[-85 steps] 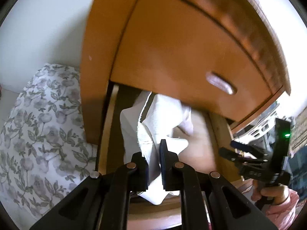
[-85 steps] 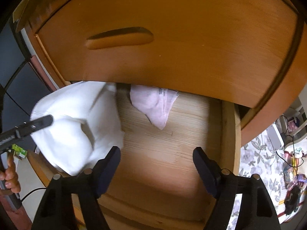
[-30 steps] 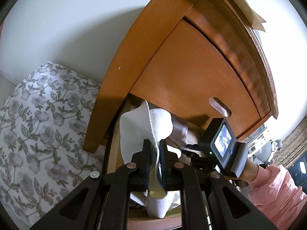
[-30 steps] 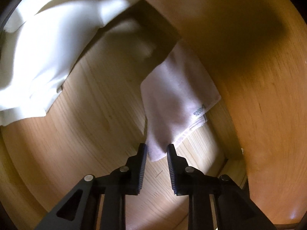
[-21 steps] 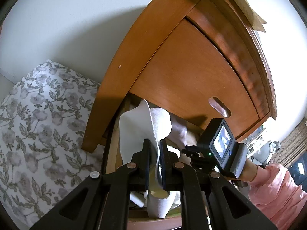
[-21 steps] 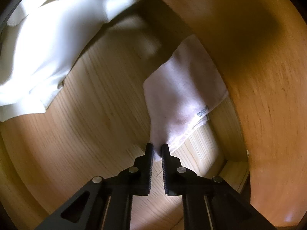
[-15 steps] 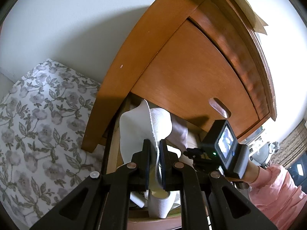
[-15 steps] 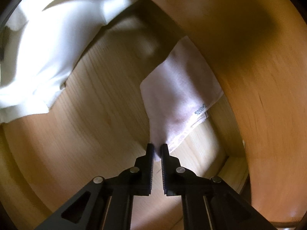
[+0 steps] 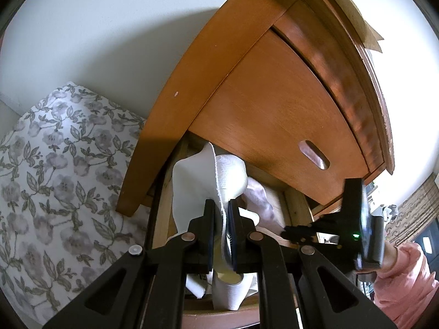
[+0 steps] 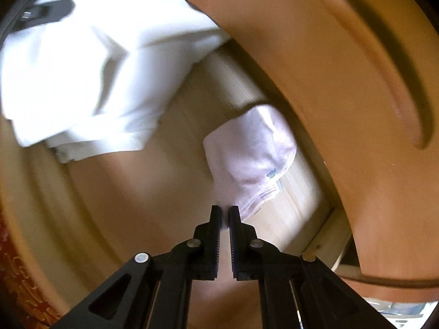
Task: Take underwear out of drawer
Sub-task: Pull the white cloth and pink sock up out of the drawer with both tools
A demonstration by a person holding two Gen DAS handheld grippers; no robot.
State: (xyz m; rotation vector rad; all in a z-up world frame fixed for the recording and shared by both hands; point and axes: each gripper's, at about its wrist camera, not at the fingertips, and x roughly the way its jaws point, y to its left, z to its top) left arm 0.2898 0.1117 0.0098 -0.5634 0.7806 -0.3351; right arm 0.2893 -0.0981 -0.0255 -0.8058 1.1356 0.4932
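The left gripper (image 9: 221,213) is clamped on the white underwear (image 9: 197,181), jaws narrow with the fabric pinched between them; the garment hangs at the centre of the left wrist frame, mostly above the open drawer (image 9: 162,208) though its lower folds look close to the front edge. The right gripper (image 10: 225,219) is likewise closed narrow on a corner of the pale pink underwear (image 10: 249,148), right of centre in the right wrist frame, its far end seemingly under the upper drawer front (image 10: 343,87); both pieces are gripped, neither looks fully clear; carrying them out and away remains.
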